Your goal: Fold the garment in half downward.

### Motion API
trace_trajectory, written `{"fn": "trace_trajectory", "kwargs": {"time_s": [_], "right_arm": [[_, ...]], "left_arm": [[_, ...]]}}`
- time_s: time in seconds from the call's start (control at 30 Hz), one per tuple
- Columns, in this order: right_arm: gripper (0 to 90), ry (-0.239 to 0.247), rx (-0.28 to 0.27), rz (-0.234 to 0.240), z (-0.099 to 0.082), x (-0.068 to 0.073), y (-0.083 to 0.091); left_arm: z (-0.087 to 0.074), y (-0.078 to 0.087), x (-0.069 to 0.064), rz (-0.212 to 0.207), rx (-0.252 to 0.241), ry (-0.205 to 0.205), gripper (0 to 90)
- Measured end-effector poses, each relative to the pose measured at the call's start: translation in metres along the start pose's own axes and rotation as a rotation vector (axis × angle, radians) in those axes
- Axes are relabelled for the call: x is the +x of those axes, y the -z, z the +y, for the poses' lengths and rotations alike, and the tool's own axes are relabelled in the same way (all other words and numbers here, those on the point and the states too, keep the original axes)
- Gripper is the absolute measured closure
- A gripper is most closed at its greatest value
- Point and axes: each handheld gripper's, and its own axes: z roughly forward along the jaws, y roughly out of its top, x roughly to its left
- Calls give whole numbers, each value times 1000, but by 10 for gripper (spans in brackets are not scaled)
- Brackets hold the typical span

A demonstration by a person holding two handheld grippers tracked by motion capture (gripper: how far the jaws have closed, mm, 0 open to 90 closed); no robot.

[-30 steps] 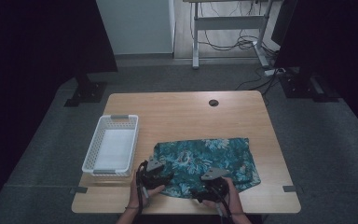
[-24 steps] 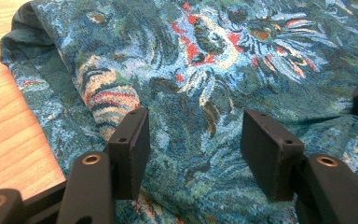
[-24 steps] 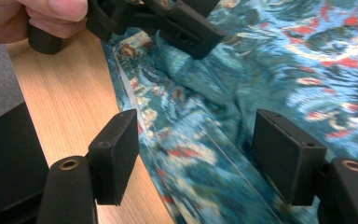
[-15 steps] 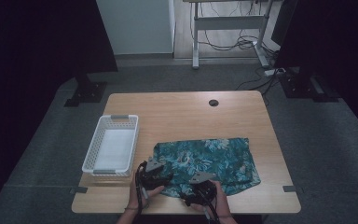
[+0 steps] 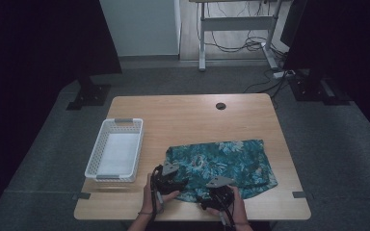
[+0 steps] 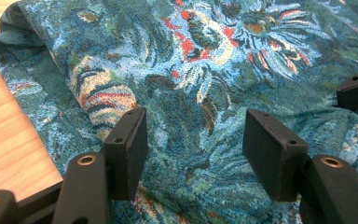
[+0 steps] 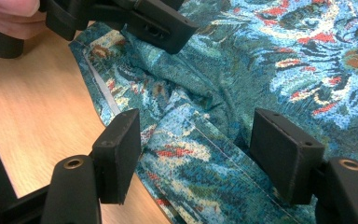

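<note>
- Wooden table (image 5: 188, 115) holds a white basket (image 5: 115, 155) at its left and a teal floral cloth (image 5: 221, 163) at the near right.
- Left gripper (image 6: 193, 140) stands wide over the cloth's near left part, having just opened further.
- Right gripper (image 7: 196, 154) stands wide astride a folded hem, seemingly not pinching.

A flat light wooden table (image 5: 188, 115) carries everything. A white slatted plastic basket (image 5: 115, 150) sits by its left edge, toward the near side. To the right of it, apart, a teal floral-print cloth garment (image 5: 221, 161) lies flat on the near half, reaching toward the right edge. A small round dark cable hole (image 5: 220, 106) lies near the far edge.
</note>
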Motion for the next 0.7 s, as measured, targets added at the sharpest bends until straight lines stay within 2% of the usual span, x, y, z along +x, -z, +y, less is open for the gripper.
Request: {"fn": "trace_trajectory", "kwargs": {"time_s": [0.33,0.7], "right_arm": [[328,-26,-16,-42,-11,-21,14],[329,-37,-23,-48,-11,-29,15]], "left_arm": [[15,-19,-14,-23,5,-17,399],[19,-25,-14,-18,-6,-10,400]]}}
